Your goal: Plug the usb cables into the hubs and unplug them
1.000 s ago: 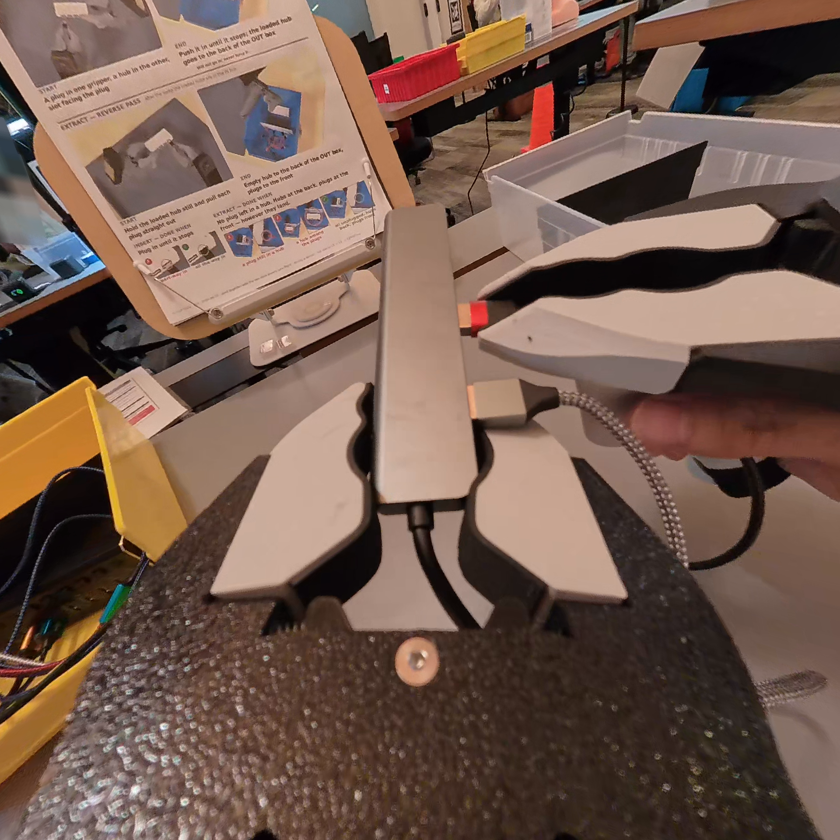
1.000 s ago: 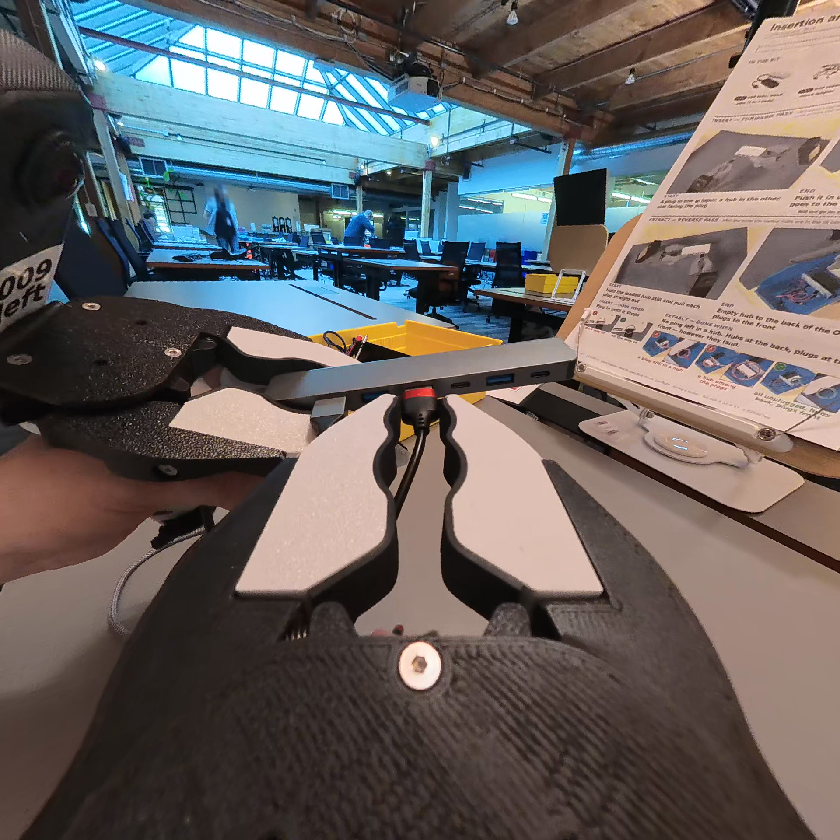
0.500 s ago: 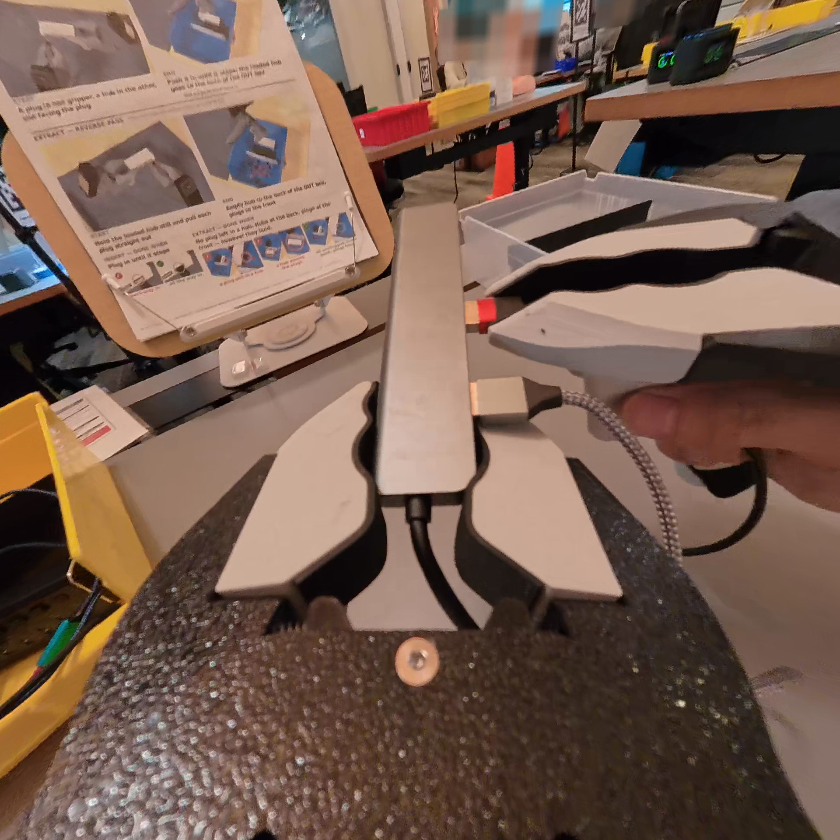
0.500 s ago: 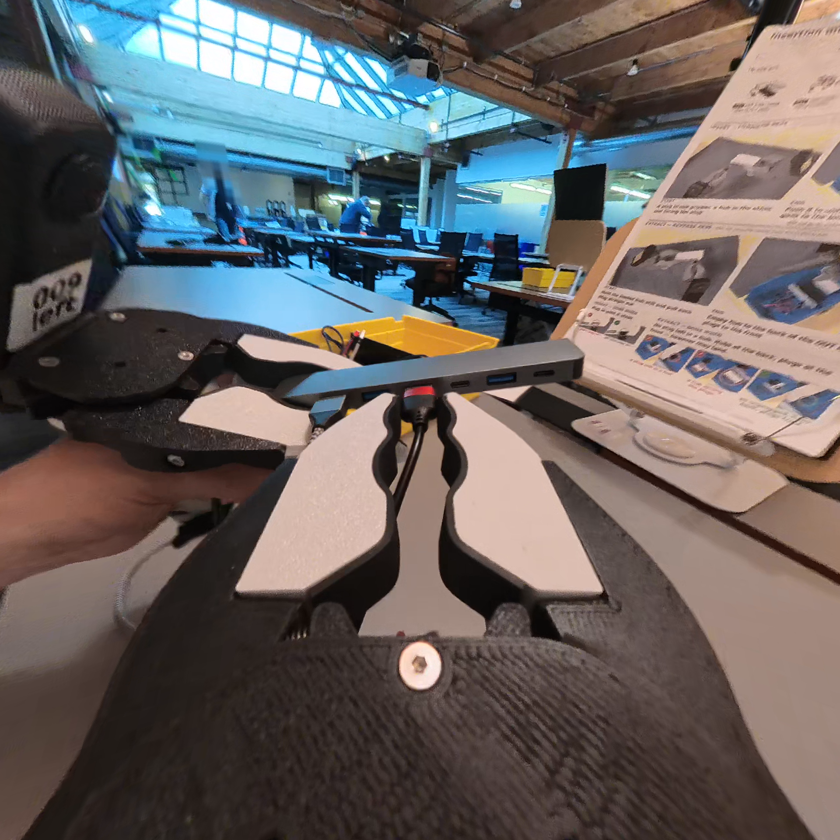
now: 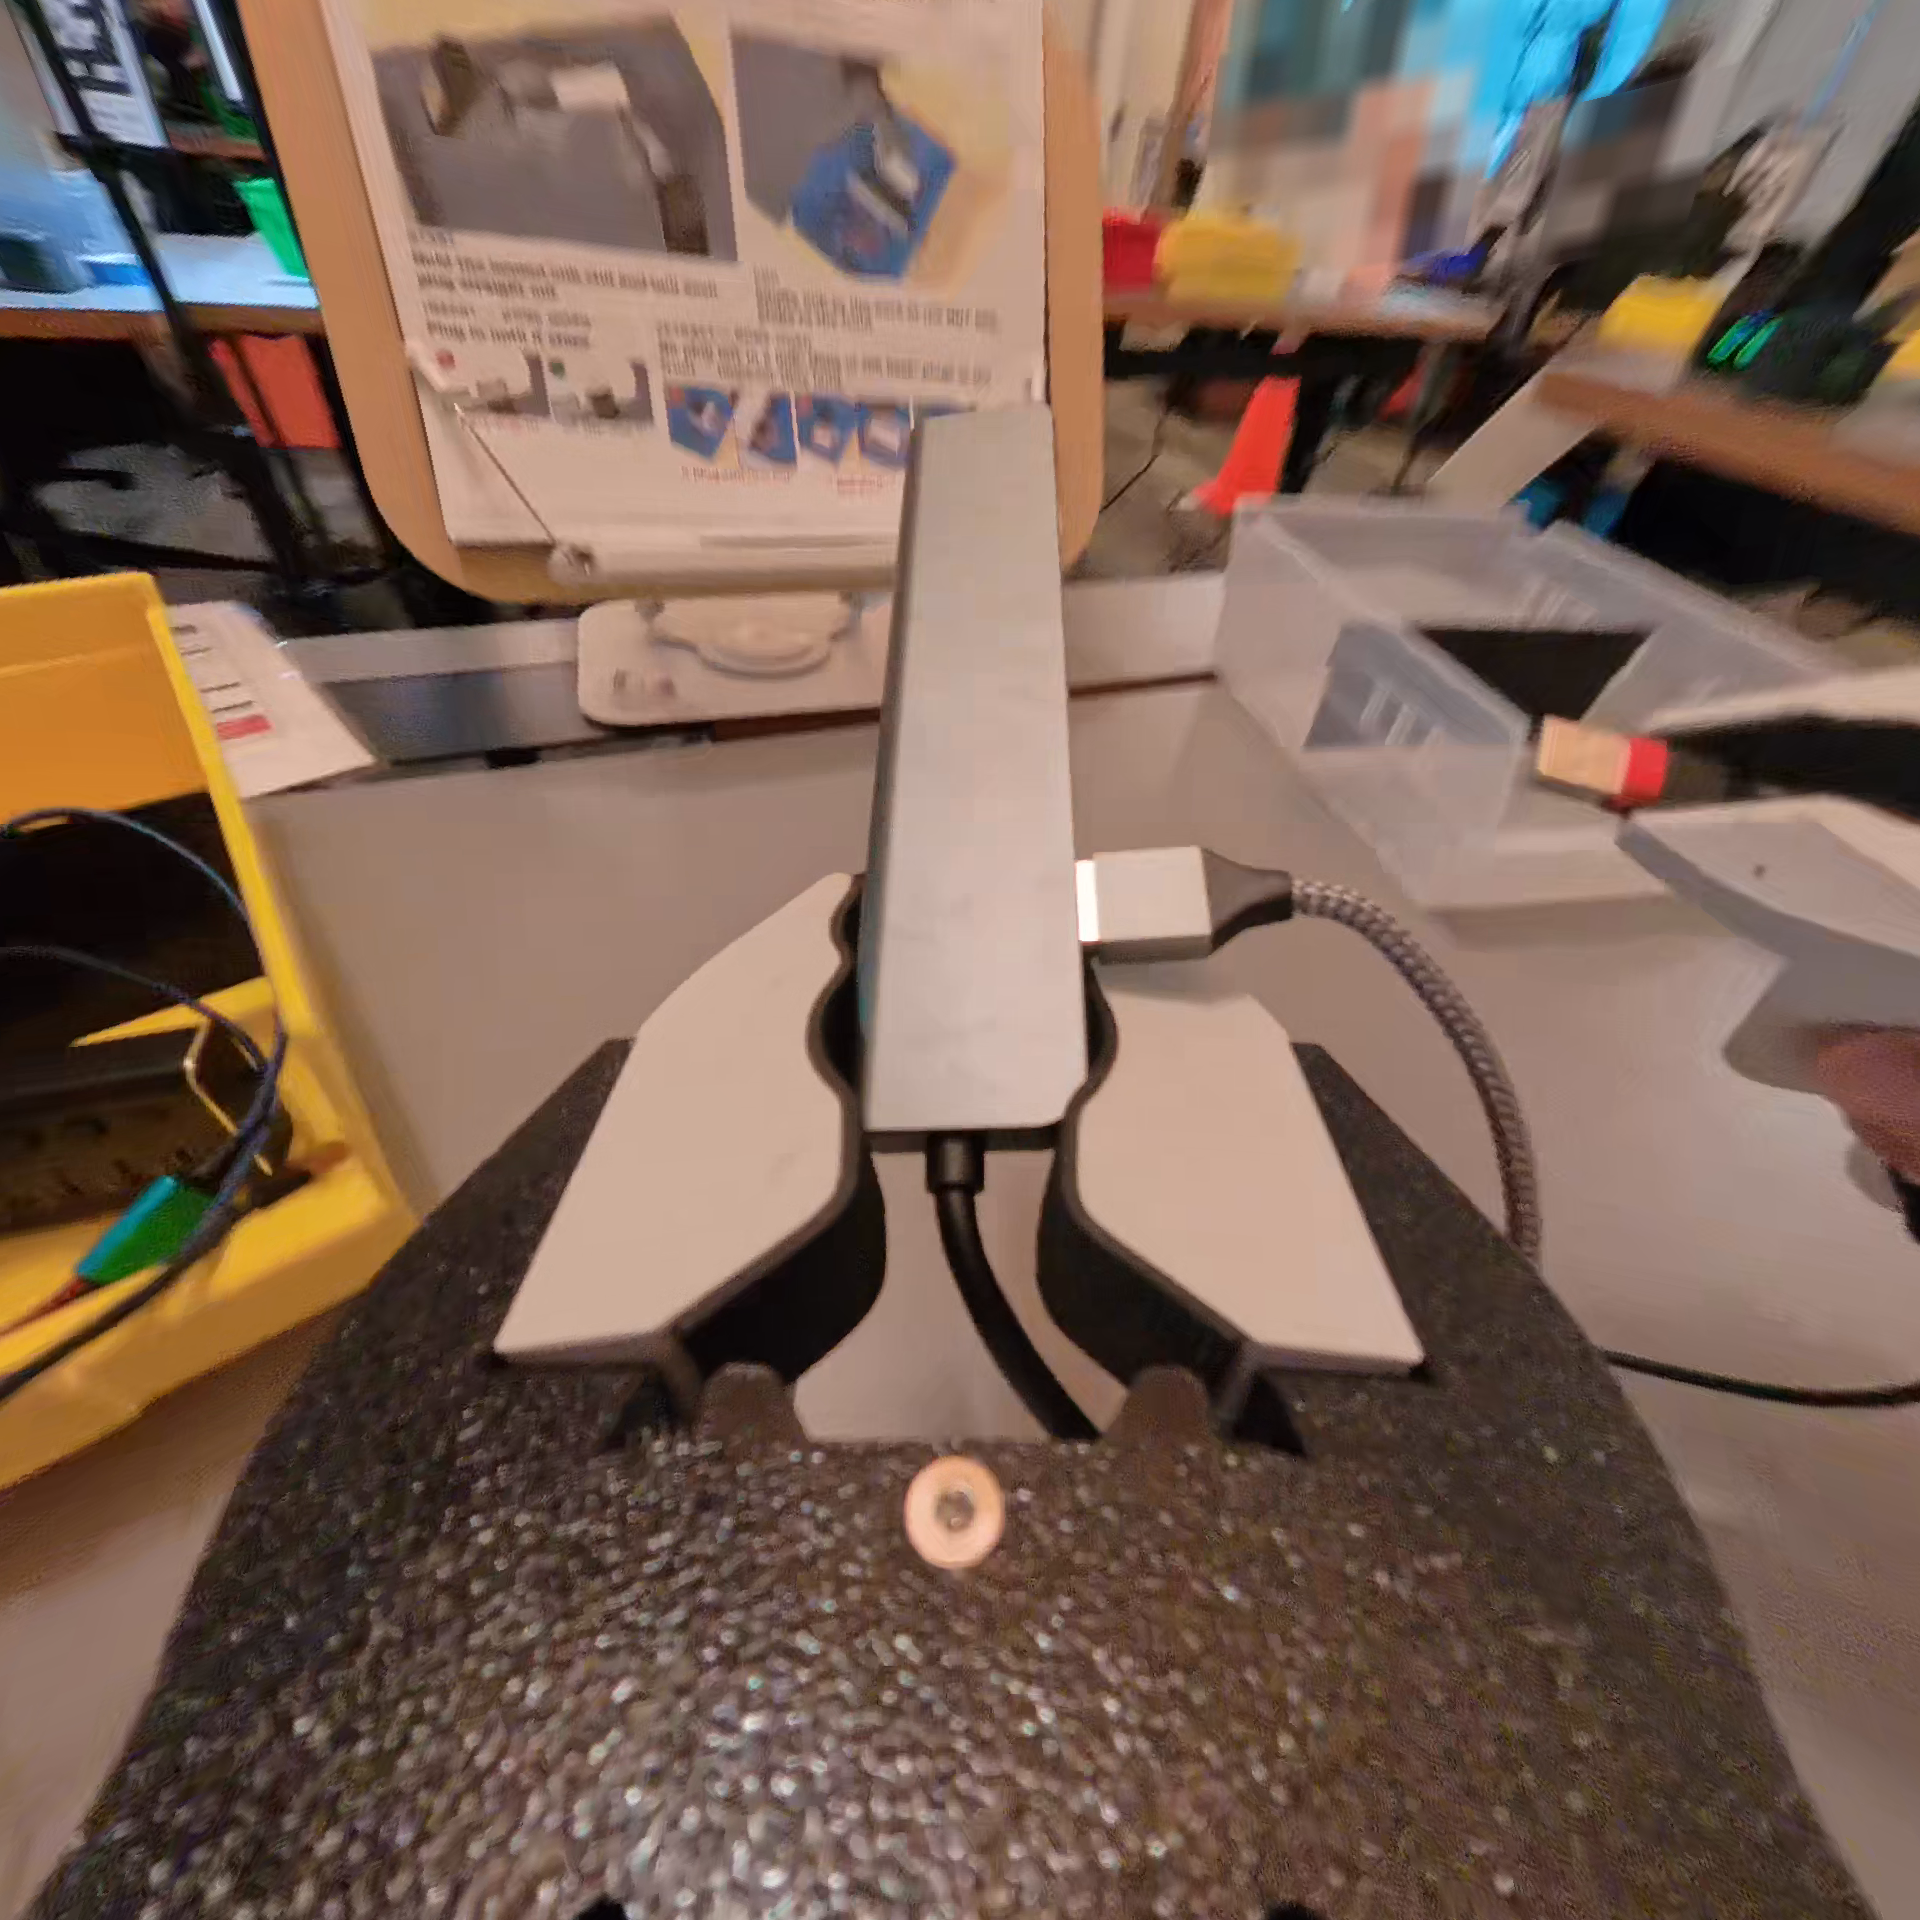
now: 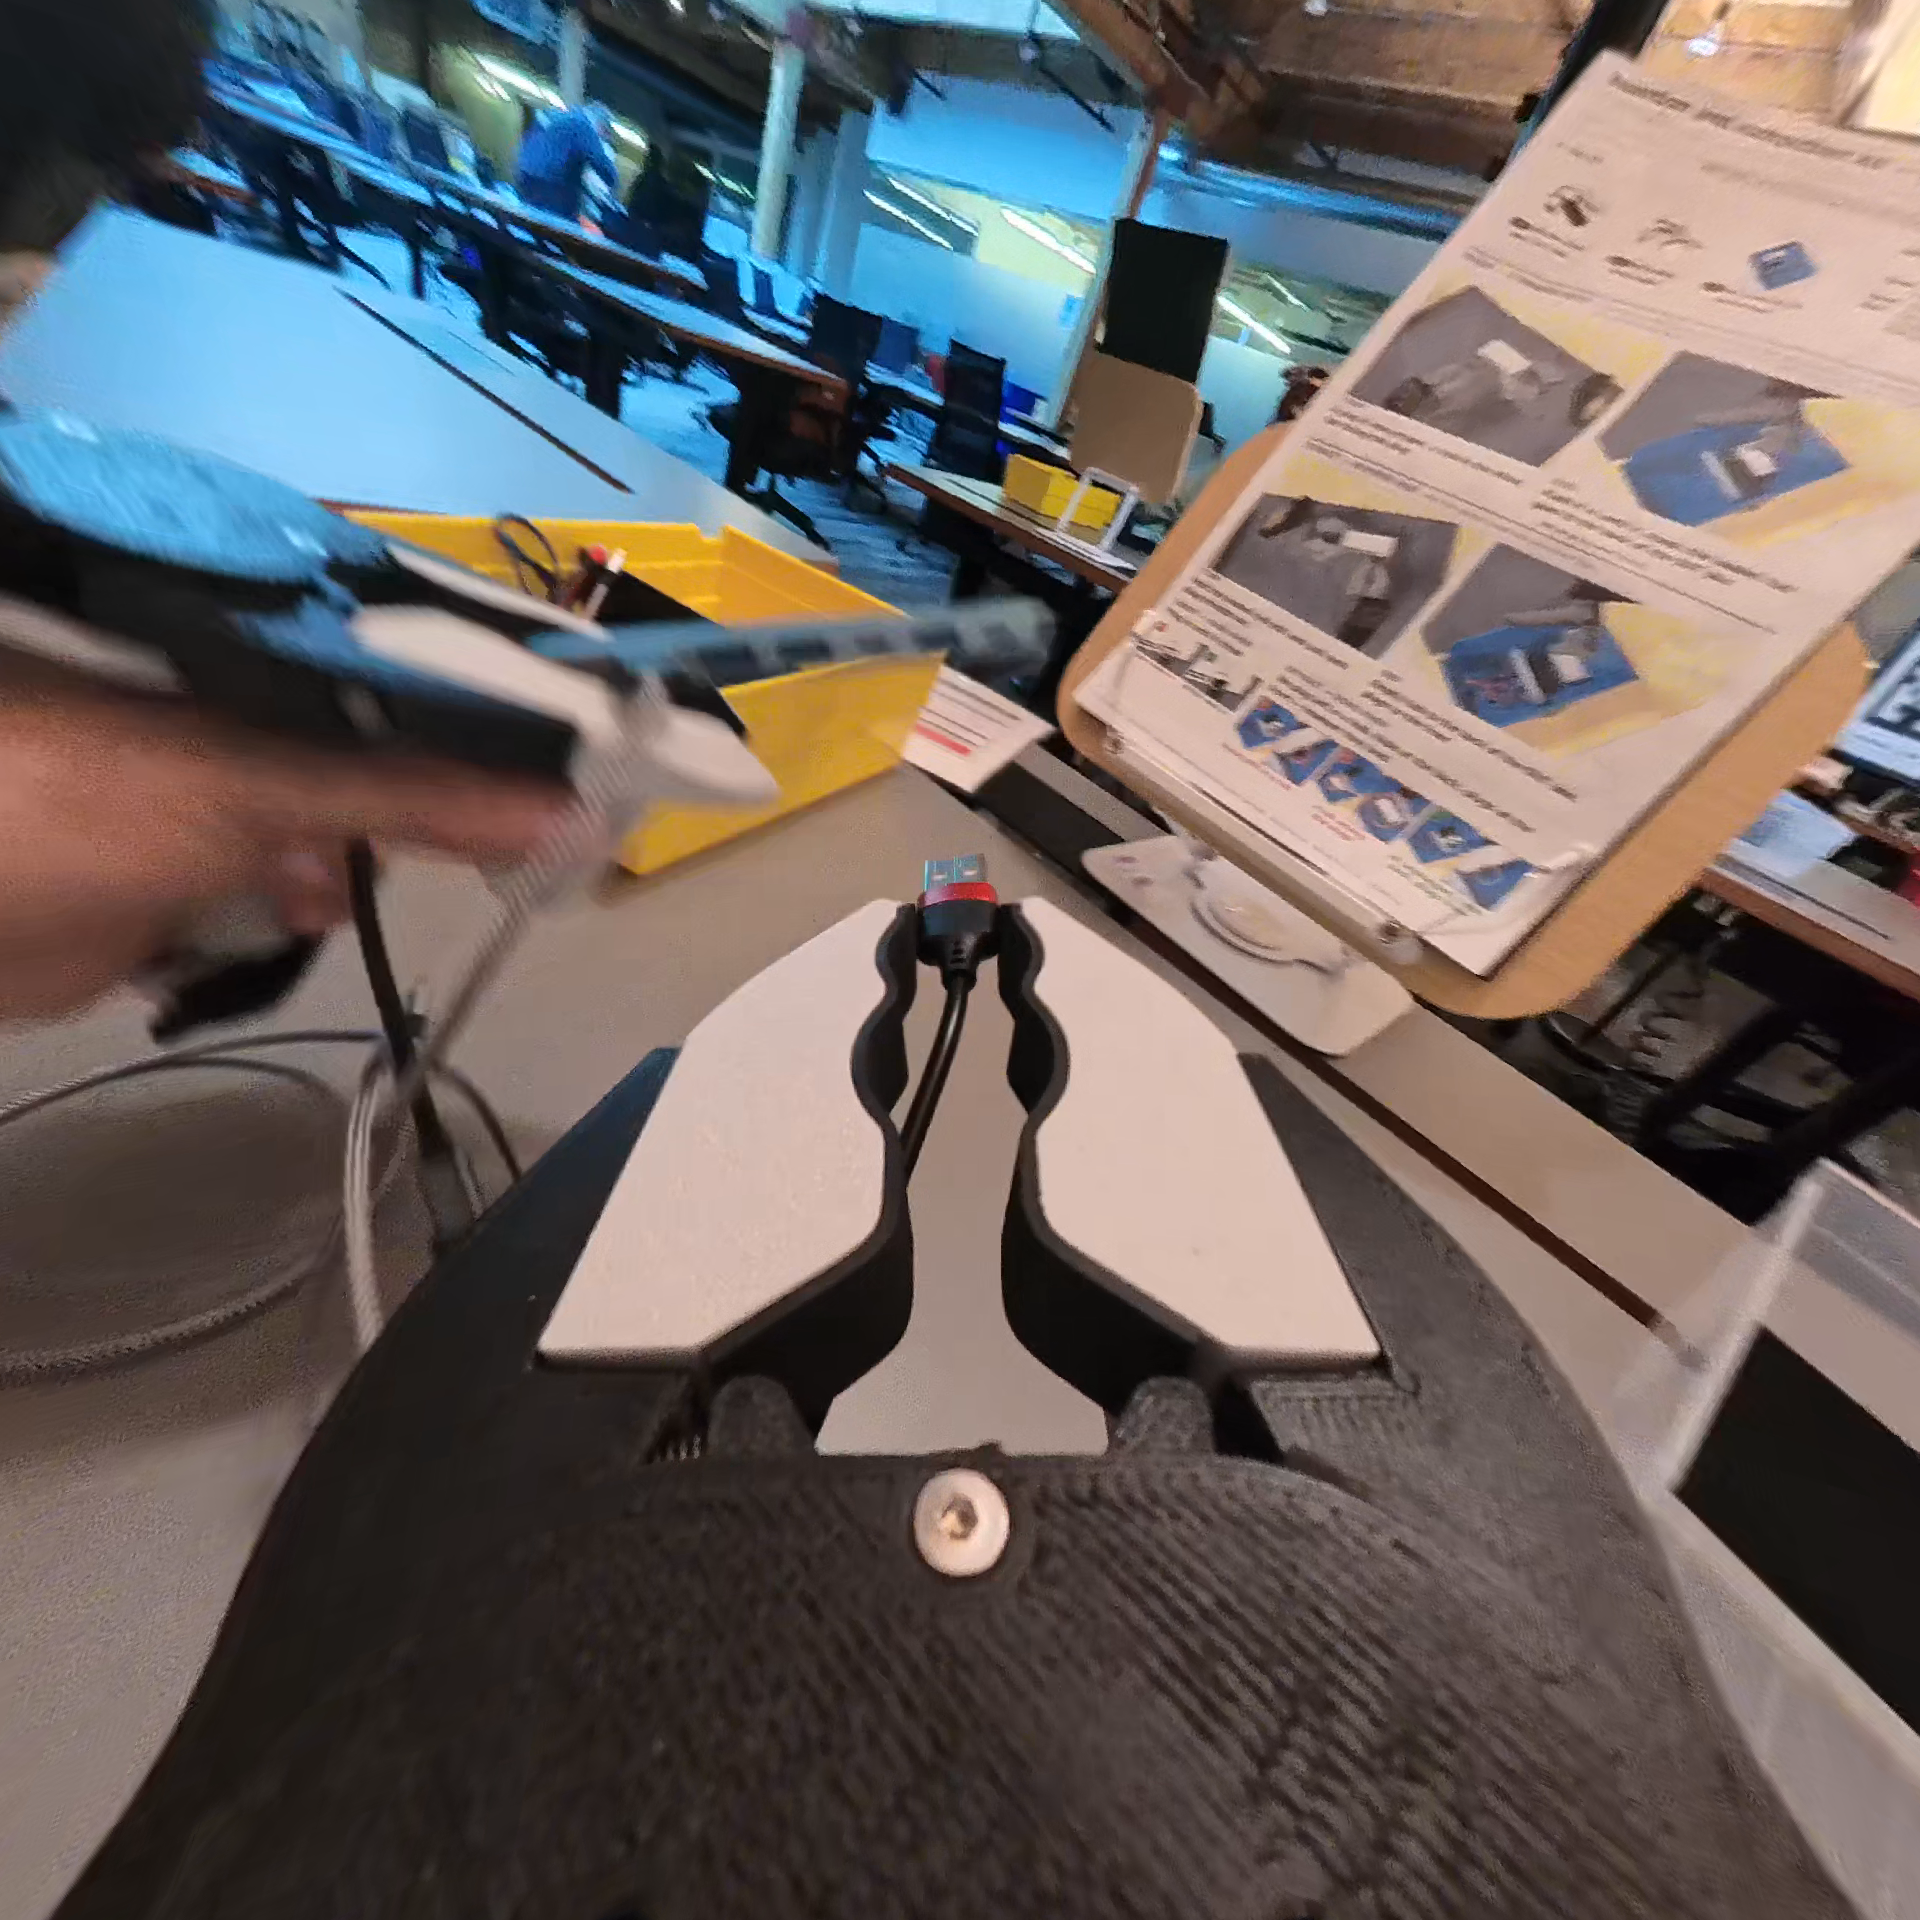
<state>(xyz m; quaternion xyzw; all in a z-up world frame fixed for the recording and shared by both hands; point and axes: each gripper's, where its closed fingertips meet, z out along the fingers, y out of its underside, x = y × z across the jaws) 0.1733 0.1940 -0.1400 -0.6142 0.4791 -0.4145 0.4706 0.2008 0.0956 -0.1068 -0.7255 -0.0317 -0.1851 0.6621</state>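
Note:
My left gripper (image 5: 966, 935) is shut on a long grey USB hub (image 5: 977, 748) that points away from me, its own black cable (image 5: 987, 1299) trailing back between the fingers. A grey plug (image 5: 1148, 899) on a braided cable (image 5: 1455, 1018) sits in the hub's right side. My right gripper (image 6: 958, 920) is shut on a black-and-red USB plug (image 6: 954, 899) with its metal tip free in the air. It shows at the right edge of the left wrist view (image 5: 1605, 764), well apart from the hub. The hub also shows blurred in the right wrist view (image 6: 810, 639).
A yellow bin (image 5: 156, 1039) with cables stands at the left. A clear plastic tray (image 5: 1455, 707) stands at the right. An instruction sheet on a wooden stand (image 5: 707, 312) is behind the hub. Cables (image 6: 208, 1143) lie on the grey table (image 5: 571, 883).
The red plug was in the hub's side; my right gripper has pulled it out and moved away to the right. The left gripper swung with the hub still held.

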